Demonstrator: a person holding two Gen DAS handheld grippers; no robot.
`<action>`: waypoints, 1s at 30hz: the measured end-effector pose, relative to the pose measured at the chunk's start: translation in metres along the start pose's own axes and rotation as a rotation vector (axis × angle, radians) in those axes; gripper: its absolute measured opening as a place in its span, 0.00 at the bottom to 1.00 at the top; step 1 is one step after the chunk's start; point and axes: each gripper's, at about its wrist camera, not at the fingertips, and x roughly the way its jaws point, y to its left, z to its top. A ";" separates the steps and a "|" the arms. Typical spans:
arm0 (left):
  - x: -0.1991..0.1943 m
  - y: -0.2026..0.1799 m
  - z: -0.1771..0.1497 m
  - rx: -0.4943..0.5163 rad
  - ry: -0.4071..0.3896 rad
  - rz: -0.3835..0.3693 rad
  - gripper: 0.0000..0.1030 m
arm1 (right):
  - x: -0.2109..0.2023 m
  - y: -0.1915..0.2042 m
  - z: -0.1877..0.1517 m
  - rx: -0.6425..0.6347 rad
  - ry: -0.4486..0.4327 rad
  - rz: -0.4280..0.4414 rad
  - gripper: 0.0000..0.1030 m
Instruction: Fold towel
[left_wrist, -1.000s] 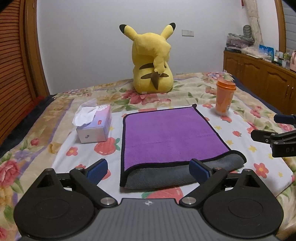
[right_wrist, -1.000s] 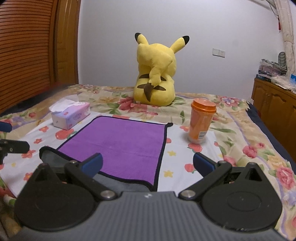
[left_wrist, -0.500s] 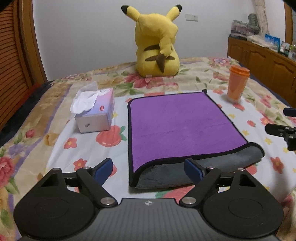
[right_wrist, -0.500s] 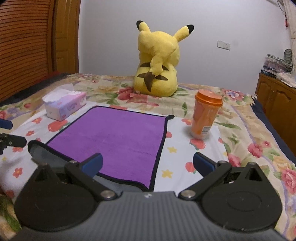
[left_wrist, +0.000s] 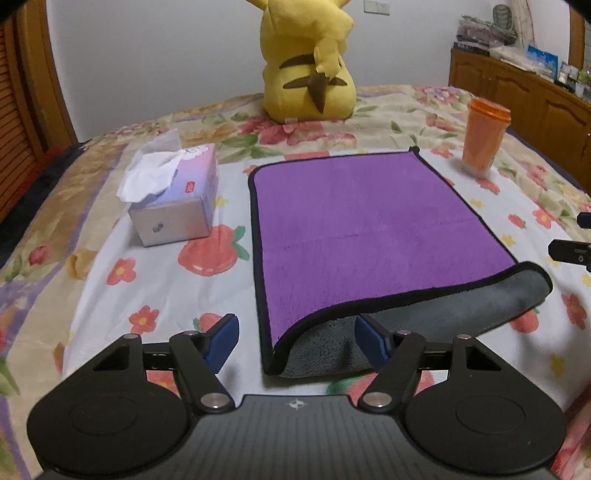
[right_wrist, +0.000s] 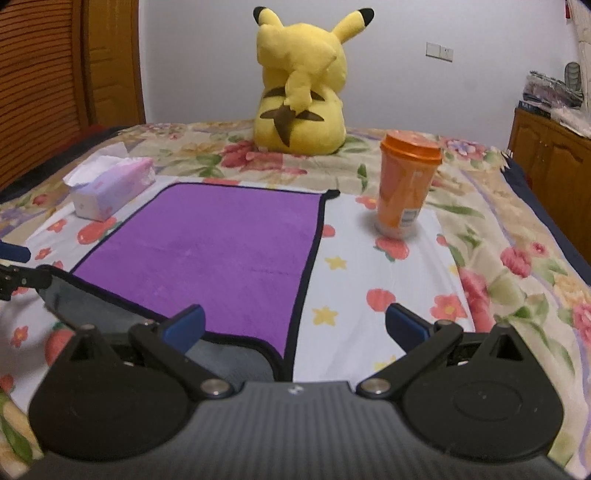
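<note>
A purple towel (left_wrist: 362, 221) with a black hem and grey underside lies flat on the flowered bed, its near edge folded over so the grey side shows; it also shows in the right wrist view (right_wrist: 221, 243). My left gripper (left_wrist: 295, 339) is open, its fingers either side of the towel's near left corner, just above it. My right gripper (right_wrist: 295, 325) is open, its fingers astride the towel's near right corner. Each gripper's tip shows at the edge of the other's view.
A tissue box (left_wrist: 173, 199) sits left of the towel. An orange lidded cup (left_wrist: 484, 136) stands at its far right corner. A yellow plush toy (left_wrist: 310, 62) sits behind. Wooden cabinets (left_wrist: 524, 92) line the right wall, a wooden door the left.
Both grippers have come forward and lower toward the towel's near corners. Both stayed open. The towel has not moved.
</note>
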 end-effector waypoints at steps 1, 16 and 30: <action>0.002 0.000 0.000 0.003 0.005 -0.002 0.73 | 0.002 -0.001 0.000 0.000 0.006 0.001 1.00; 0.019 0.002 -0.004 -0.001 0.072 -0.066 0.41 | 0.020 -0.001 -0.012 0.023 0.132 0.058 0.99; 0.020 0.002 -0.007 -0.009 0.079 -0.042 0.20 | 0.028 0.000 -0.019 0.043 0.202 0.136 0.54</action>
